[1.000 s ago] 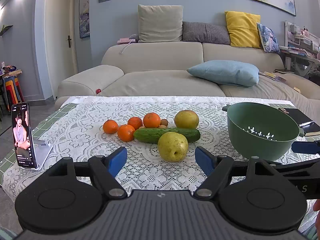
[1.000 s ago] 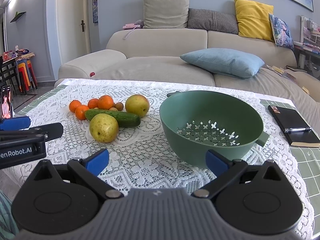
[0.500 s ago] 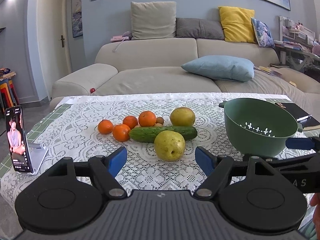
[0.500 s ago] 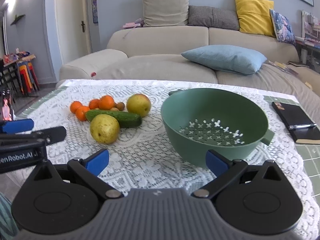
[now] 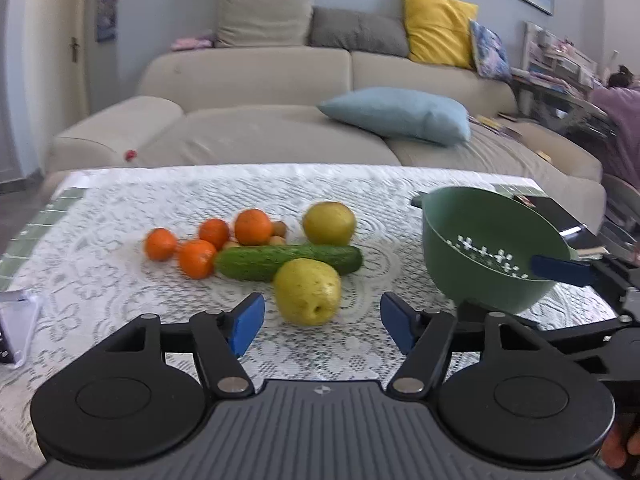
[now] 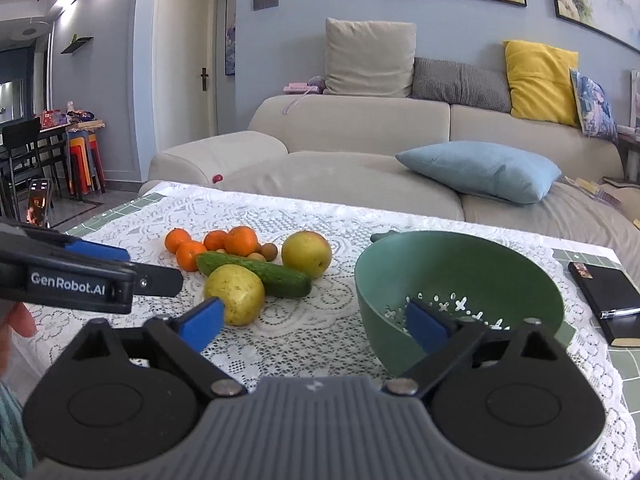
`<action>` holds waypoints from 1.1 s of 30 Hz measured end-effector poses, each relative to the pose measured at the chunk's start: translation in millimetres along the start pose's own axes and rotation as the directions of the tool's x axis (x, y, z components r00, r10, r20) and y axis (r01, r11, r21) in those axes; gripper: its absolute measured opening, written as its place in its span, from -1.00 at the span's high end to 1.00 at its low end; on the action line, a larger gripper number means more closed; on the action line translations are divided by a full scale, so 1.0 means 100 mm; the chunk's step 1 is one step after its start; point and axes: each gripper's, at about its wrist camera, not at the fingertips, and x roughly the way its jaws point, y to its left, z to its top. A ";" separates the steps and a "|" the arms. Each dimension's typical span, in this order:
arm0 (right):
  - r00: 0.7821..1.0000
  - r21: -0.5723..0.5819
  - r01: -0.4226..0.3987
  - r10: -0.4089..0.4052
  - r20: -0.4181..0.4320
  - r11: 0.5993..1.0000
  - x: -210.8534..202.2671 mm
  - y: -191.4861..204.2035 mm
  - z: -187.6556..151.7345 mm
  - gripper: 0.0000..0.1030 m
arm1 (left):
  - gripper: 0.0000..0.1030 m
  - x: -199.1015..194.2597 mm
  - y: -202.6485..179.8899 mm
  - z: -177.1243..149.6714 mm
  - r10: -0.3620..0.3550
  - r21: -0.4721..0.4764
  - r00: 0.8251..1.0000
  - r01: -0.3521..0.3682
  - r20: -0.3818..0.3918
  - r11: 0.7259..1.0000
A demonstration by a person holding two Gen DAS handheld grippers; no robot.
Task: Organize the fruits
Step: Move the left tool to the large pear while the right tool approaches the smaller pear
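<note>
The phone stand is cut off at the 9 o'clock edge. The small brown fruits are partly hidden behind the cucumber; their kind cannot be told.

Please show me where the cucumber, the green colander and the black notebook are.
cucumber (image 5: 288, 262): left wrist view, middle of its body.
green colander (image 6: 460, 256): right wrist view, inner back wall.
black notebook (image 6: 608, 290): right wrist view, its cover.

A white lace cloth covers the counter. A black notebook with a pen on it lies at the counter's right edge. Behind stands a beige sofa holding a light blue cushion and a yellow cushion.
</note>
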 end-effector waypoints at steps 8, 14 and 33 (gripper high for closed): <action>0.999 -0.106 0.043 -0.044 -0.007 0.993 0.28 -0.08 0.23 -0.65 | -0.47 0.24 0.05 0.19 -0.047 0.066 0.998 0.050 -0.045 0.997; 0.997 -0.148 0.072 -0.075 -0.014 0.986 0.51 -0.18 0.47 -0.65 | -0.49 0.42 0.11 0.19 -0.109 0.086 0.992 0.114 -0.064 0.990; 0.989 -0.137 -0.077 0.059 -0.135 0.988 1.21 -0.08 0.64 -0.62 | -0.71 0.89 0.23 0.11 -0.100 0.037 0.990 0.104 -0.099 0.994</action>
